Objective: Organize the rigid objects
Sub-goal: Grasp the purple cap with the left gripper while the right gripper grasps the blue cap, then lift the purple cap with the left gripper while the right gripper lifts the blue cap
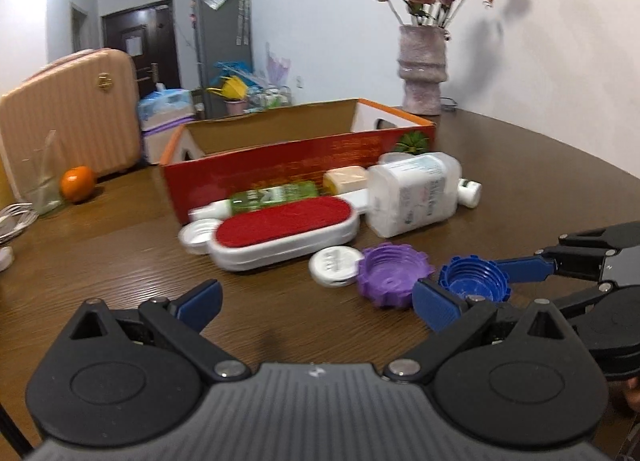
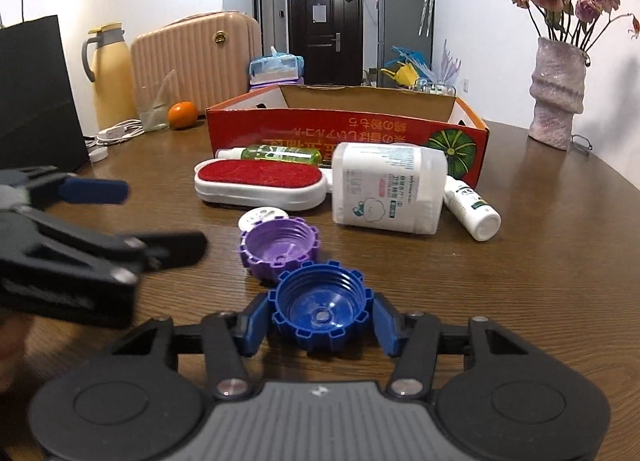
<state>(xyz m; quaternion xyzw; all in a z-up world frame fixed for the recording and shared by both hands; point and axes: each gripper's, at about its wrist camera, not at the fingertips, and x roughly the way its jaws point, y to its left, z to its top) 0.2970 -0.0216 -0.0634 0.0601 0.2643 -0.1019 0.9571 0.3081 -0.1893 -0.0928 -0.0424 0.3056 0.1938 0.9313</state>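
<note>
Blue cap [image 2: 320, 307] sits between the right gripper's [image 2: 318, 321] pads, low centre of the right wrist view.

Lying mouth-up on the table [image 2: 540, 261], the cap has the pads just beside its ribbed sides; whether they press yet I cannot tell. Round, it has no long axis. The left gripper [image 1: 316, 301] hangs wide open and empty, further off. The red box [image 2: 348, 133] waits behind, at mid-frame, its print upside down and unreadable; the white bottle's [image 2: 388, 189] label is too small to read.
</note>
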